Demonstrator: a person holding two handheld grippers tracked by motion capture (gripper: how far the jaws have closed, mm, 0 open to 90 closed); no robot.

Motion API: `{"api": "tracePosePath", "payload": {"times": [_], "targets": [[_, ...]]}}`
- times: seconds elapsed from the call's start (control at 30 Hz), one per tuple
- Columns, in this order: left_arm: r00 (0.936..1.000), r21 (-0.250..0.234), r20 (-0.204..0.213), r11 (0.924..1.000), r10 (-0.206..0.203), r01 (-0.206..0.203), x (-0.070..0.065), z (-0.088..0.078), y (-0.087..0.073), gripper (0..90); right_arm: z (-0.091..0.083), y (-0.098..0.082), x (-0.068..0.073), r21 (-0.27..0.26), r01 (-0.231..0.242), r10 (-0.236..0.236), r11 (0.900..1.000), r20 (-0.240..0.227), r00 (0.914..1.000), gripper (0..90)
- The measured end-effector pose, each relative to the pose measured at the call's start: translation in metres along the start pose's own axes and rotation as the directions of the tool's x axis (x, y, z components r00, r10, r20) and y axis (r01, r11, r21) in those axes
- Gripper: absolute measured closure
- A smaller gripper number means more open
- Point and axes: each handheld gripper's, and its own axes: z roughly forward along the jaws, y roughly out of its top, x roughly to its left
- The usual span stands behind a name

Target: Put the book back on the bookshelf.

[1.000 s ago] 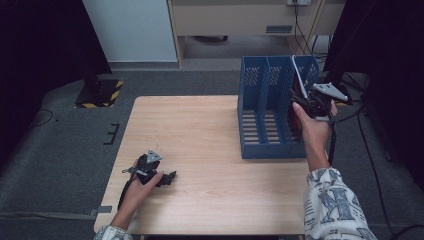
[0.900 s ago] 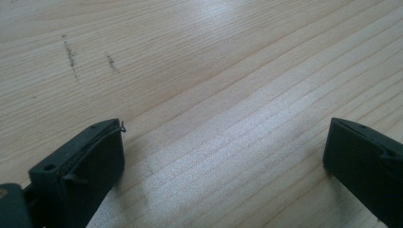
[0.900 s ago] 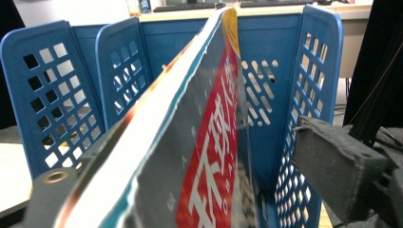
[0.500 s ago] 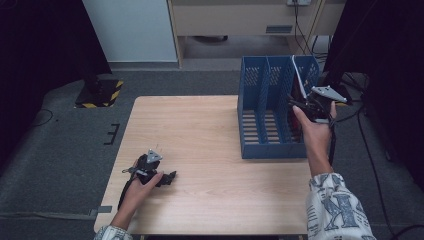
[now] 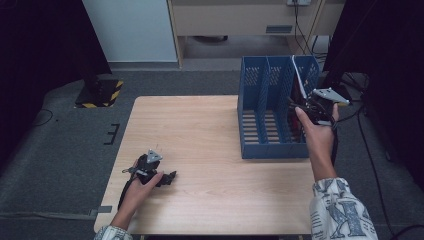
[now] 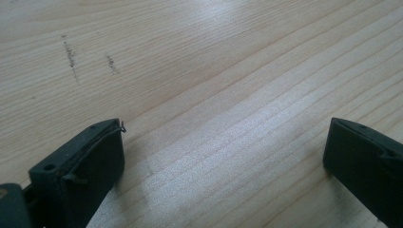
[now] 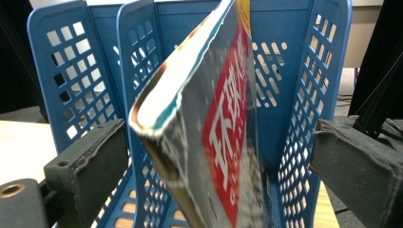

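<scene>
The right gripper (image 5: 304, 106) is held at the open front of the blue three-slot file rack (image 5: 265, 100), at its rightmost slot, and its jaws have just been opening: they stand wide, one on each side of a magazine (image 7: 209, 118) with neither pad pressing on it. In the right gripper view the magazine stands on edge between the jaws, nearer the left one, with its worn, curled spine (image 7: 157, 128) toward the camera. Its red-and-silver cover faces the right jaw, and it leans a little inside the slot between the perforated divider (image 7: 142, 61) and the rack's outer wall (image 7: 323, 71). The left gripper (image 5: 167, 177) lies low on the wooden table (image 6: 214, 71) in the person's left hand (image 5: 145, 181), well apart from the rack. Its jaws are spread wide with bare tabletop between the fingers.
</scene>
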Motion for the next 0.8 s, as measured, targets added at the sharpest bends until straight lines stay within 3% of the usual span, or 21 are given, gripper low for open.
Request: {"api": "tracePosePath", "payload": {"times": [0.23,0.8], "targets": [[1.0,0.0,0.0,1.0,0.0,0.0,0.0,0.0,0.0,0.0,-0.011,-0.003,-0.002,0.005,0.002,-0.001,1.0,-0.008,1.0,5.0],[1.0,0.0,0.0,1.0,0.001,-0.001,0.0,0.0,0.0,0.0,-0.023,-0.031,0.001,0.031,0.017,-0.016,0.999,-0.036,0.9992,6.5]]}}
